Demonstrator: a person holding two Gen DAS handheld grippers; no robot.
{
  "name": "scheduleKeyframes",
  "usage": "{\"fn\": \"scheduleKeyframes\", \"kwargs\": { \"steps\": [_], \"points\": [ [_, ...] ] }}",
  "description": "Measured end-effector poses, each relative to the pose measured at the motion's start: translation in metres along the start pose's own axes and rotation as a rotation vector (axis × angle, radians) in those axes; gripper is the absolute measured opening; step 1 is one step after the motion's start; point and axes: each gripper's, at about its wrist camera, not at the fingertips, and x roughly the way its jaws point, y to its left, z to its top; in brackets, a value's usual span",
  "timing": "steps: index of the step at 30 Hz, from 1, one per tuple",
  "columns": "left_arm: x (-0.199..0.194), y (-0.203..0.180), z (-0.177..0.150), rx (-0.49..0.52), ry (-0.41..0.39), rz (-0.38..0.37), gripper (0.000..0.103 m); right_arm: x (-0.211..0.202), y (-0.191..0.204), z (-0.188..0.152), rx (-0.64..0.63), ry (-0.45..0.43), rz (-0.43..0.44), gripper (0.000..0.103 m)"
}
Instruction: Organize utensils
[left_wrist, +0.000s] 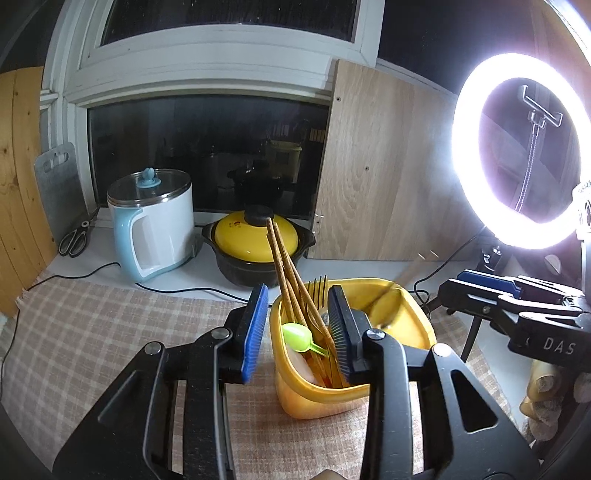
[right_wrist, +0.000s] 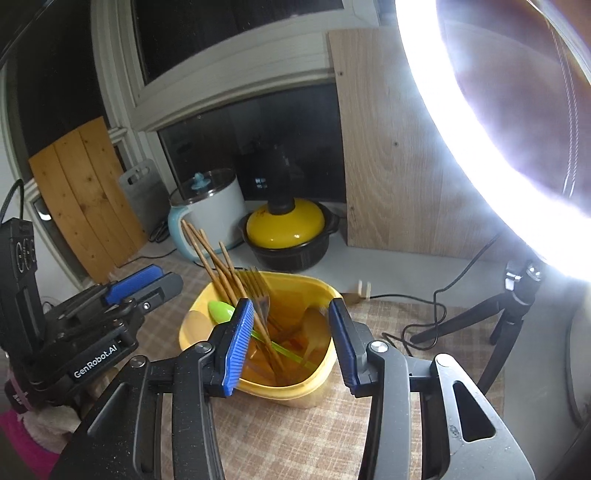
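A yellow plastic tub stands on the checked cloth and holds the utensils. Several wooden chopsticks lean out of it toward the back left. A fork stands among them, blurred in the right wrist view. A green plastic spoon lies inside. A blurred spoon sits in the tub's right part. My left gripper is open, its jaws straddling the tub's left rim. My right gripper is open and empty just above the tub; it also shows in the left wrist view.
A white and blue electric pot and a black clay pot with a yellow lid stand behind the tub by the window. Scissors lie at the back left. A ring light on a tripod stands to the right, with cables.
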Motion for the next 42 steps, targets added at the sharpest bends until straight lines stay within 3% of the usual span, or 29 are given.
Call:
{"fn": "scheduleKeyframes", "kwargs": {
  "steps": [10,13,16,20,24,26,33,35,36,42],
  "points": [
    [-0.029,-0.002,0.001,0.008,-0.022,0.002,0.034,-0.027,0.006,-0.004,0.004,-0.042,0.007,0.041],
    [-0.039,-0.004,0.001,0.009,-0.026,0.001,0.046,-0.037,0.007,-0.007,0.005,-0.057,0.009,0.041],
    [-0.052,-0.007,-0.001,0.014,-0.033,-0.002,0.048,-0.047,0.011,-0.01,-0.002,-0.068,0.002,0.046],
    [-0.071,-0.009,-0.006,0.021,-0.035,-0.008,0.071,-0.063,0.015,-0.017,-0.002,-0.095,-0.011,0.057],
    [-0.087,-0.012,-0.01,0.031,-0.034,-0.004,0.074,-0.08,0.019,-0.025,0.001,-0.12,-0.065,0.074],
    [-0.096,-0.012,-0.012,0.023,-0.038,-0.007,0.081,-0.086,0.021,-0.029,-0.007,-0.125,-0.091,0.079],
    [-0.115,-0.019,-0.013,0.048,-0.046,0.039,0.086,-0.097,0.026,-0.034,-0.025,-0.122,-0.172,0.08],
    [-0.119,-0.02,-0.015,0.046,-0.05,0.059,0.099,-0.1,0.026,-0.035,-0.021,-0.127,-0.184,0.08],
    [-0.122,-0.021,-0.016,0.043,-0.058,0.061,0.1,-0.102,0.026,-0.036,-0.02,-0.13,-0.188,0.08],
    [-0.126,-0.022,-0.017,0.032,-0.054,0.074,0.1,-0.105,0.029,-0.04,-0.027,-0.138,-0.214,0.082]
  ]
}}
